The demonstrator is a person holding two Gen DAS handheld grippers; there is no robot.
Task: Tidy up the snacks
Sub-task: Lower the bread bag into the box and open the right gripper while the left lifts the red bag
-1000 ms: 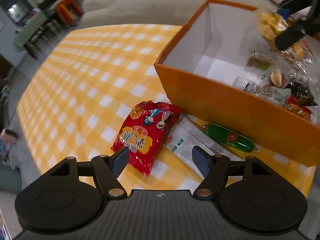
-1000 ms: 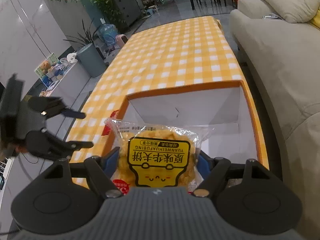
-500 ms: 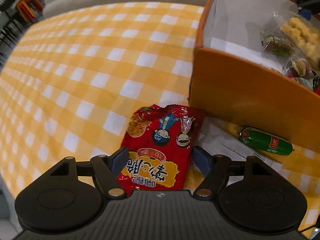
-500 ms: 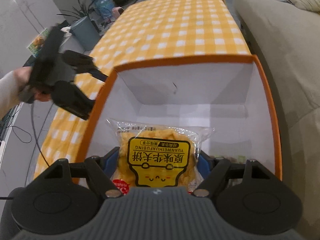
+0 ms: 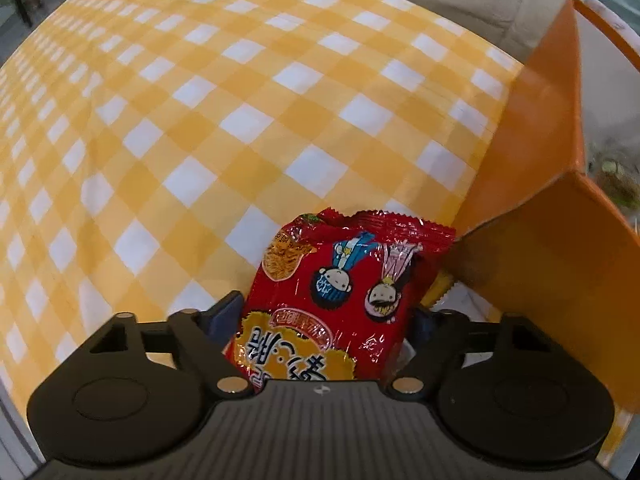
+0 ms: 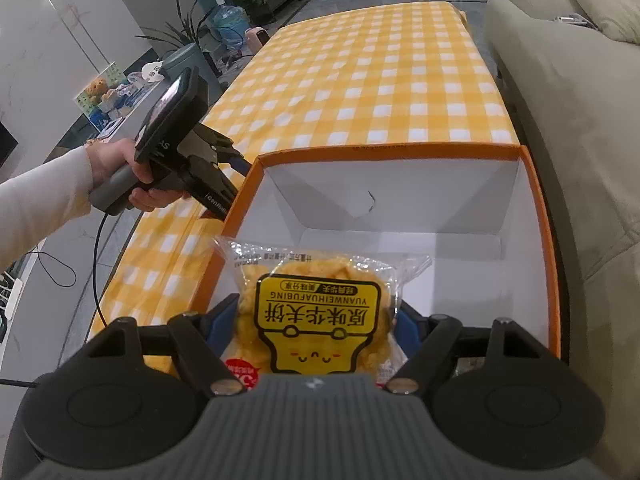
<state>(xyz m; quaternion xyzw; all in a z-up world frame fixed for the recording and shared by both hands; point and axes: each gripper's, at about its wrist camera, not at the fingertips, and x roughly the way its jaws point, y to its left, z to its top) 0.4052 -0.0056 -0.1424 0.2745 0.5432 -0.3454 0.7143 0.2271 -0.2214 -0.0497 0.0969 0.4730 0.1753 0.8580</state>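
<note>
A red snack packet (image 5: 340, 296) lies on the yellow checked tablecloth (image 5: 200, 120) by the corner of the orange box (image 5: 560, 248). My left gripper (image 5: 324, 320) is low over it with a finger on each side, close against the packet. My right gripper (image 6: 316, 320) is shut on a clear bag of yellow crackers (image 6: 320, 312) and holds it over the orange box's near end (image 6: 536, 208). The left gripper also shows in the right wrist view (image 6: 224, 168), just outside the box's left wall.
A beige sofa (image 6: 580, 100) runs along the table's right side. The box's far half shows bare white floor (image 6: 400, 248); blurred snacks (image 5: 616, 184) lie inside. A white wrapper (image 5: 464, 304) lies by the red packet. Plants and shelves stand past the table's left side.
My left gripper has dropped down and forward over the red packet, which now sits between its fingers. My right gripper has carried the cracker bag from outside the box to above its inside.
</note>
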